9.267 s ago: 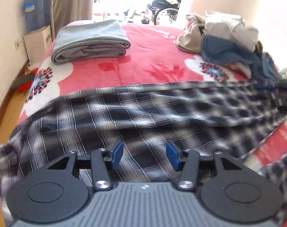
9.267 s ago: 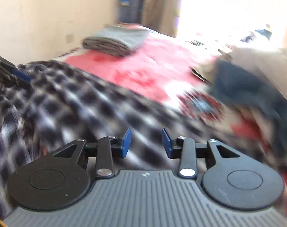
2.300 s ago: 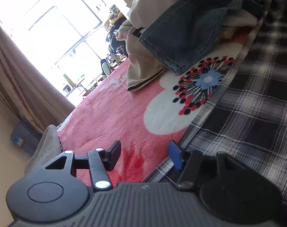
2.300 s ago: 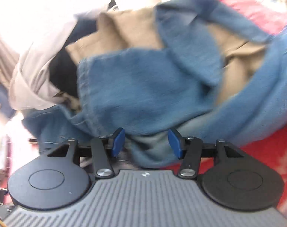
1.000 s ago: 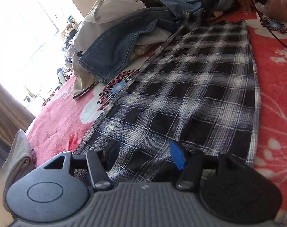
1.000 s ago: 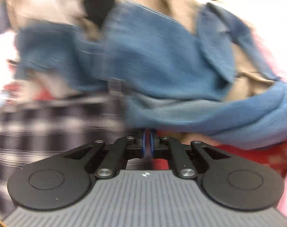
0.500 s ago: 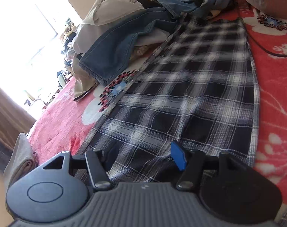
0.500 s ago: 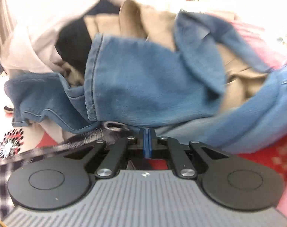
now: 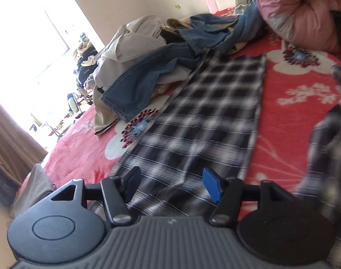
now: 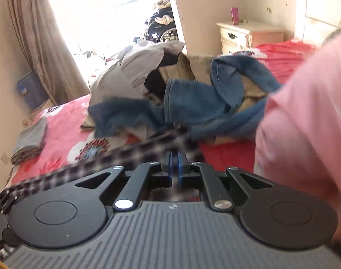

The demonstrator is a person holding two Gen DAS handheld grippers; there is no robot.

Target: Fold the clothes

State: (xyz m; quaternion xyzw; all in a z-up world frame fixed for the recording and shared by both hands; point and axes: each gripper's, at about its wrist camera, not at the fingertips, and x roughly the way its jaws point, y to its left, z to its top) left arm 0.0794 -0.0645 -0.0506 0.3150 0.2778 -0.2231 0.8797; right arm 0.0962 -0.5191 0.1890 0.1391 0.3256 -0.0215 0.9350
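Since a moment ago the right claw point(image 10: 174, 168) has lifted, clenched on the plaid shirt's point(image 9: 206, 116) far edge above the bed point(image 9: 289, 116). Left claw point(image 9: 170, 185) gapes, empty. Thin, limp cloth: pinch corners.

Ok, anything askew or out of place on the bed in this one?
Yes: an unfolded heap of jeans and pale garments spills across the red blanket, its denim overlapping the plaid garment's far edge. A grey folded garment lies tidy.

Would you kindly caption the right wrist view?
Right tongs shut on plaid shirt edge, before piled jeans.
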